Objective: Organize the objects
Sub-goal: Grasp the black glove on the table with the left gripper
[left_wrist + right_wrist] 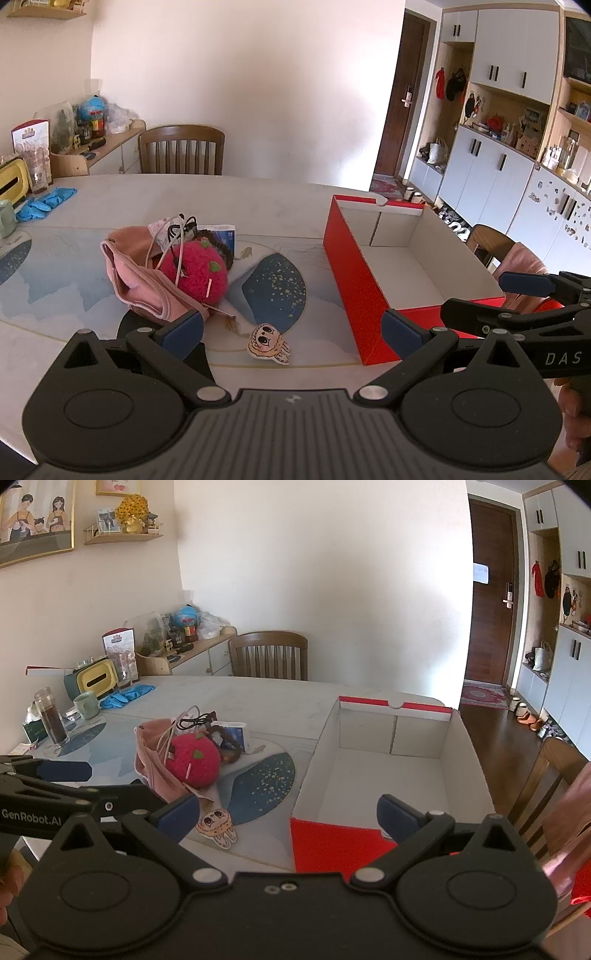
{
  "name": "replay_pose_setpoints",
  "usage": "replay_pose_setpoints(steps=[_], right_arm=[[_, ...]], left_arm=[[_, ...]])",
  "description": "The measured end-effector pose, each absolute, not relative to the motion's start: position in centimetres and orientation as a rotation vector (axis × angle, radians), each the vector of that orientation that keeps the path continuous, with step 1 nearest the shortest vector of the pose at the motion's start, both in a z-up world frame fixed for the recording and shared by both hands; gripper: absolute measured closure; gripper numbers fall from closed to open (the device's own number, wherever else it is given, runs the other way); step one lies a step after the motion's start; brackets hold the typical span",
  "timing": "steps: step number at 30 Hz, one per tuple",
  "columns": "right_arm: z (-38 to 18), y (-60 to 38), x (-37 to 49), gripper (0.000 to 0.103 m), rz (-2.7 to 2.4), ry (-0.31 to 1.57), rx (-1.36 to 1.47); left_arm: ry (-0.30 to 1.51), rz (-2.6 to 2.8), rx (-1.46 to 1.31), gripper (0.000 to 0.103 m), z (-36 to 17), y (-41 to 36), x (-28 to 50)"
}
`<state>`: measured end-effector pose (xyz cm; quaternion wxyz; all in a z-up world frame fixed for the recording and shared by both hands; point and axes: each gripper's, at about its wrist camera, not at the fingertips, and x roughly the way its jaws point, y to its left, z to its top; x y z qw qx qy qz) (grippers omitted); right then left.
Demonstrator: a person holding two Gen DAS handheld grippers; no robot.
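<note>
Left hand-held gripper [291,328]: jaws wide | sticker [269,344] between | box [354,280] right

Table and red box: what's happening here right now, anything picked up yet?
Nothing is picked up yet. A person holds both grippers over the table's near edge, the left gripper and right gripper both open and empty. A pile sits untouched on the table: a pink cloth, a red plush, cords and a small packet. A cartoon sticker lies nearer. The red box beside them is open and looks empty.
</note>
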<state>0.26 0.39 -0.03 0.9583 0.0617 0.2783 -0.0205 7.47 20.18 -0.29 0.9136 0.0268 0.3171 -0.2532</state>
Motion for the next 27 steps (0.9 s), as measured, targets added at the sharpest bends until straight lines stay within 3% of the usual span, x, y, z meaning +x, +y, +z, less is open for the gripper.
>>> replay_pose_setpoints(steps=[13, 27], right_arm=[[-0.5, 0.9, 2.4, 0.001, -0.083, 0.608, 0.122], [-2.5, -0.8, 4.8, 0.001, -0.252, 0.692, 0.165]], left_arm=[[0.696, -0.491, 0.033, 0.000, -1.8, 22.0, 11.1], [0.844, -0.319, 0.177, 0.000, -9.9, 26.6, 19.6]])
